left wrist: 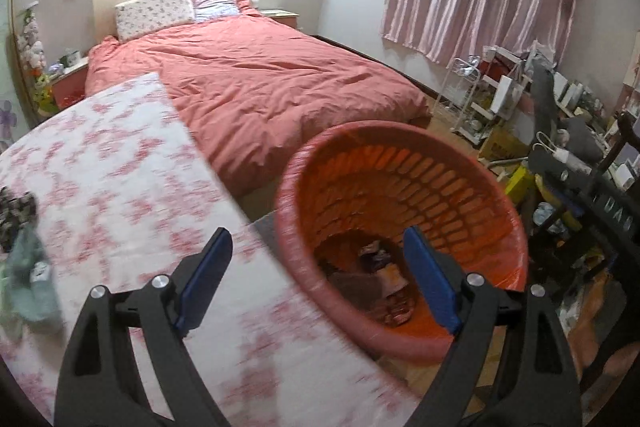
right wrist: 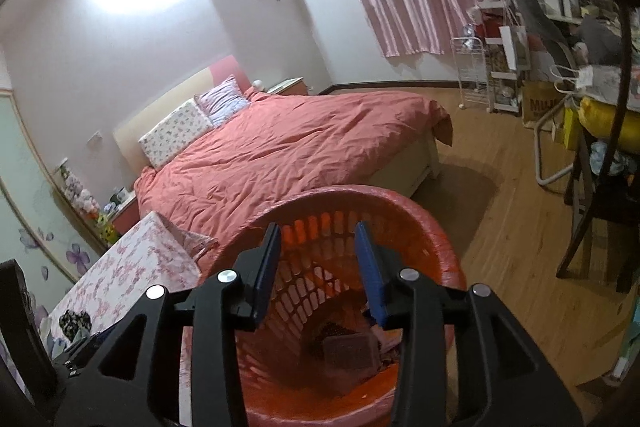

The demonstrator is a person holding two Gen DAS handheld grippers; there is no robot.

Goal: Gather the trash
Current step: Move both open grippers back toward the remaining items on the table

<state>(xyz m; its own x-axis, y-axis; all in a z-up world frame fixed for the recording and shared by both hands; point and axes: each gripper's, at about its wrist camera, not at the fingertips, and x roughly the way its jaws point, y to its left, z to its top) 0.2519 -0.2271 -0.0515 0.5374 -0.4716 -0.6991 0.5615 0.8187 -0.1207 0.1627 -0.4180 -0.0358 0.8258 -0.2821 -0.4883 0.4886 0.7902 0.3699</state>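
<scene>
An orange slotted trash basket [left wrist: 472,167] lined with a pink bag stands on the floor beside a table; it also shows in the right wrist view [right wrist: 436,227]. Several pieces of trash [left wrist: 376,263] lie at its bottom, seen too in the right wrist view [right wrist: 348,347]. My left gripper [left wrist: 320,275] is open and empty, straddling the table edge and the basket's near rim. My right gripper [right wrist: 318,259] is open and empty, right above the basket's mouth. A greenish crumpled item [left wrist: 28,267] and a dark patterned one [left wrist: 16,211] lie on the table at the left.
The table has a pink floral cloth [left wrist: 112,163]. A bed with a salmon duvet [left wrist: 260,83] fills the middle of the room. A cluttered rack and boxes [left wrist: 500,107] stand under the pink curtains. A dark chair [right wrist: 600,195] and laden table are at the right.
</scene>
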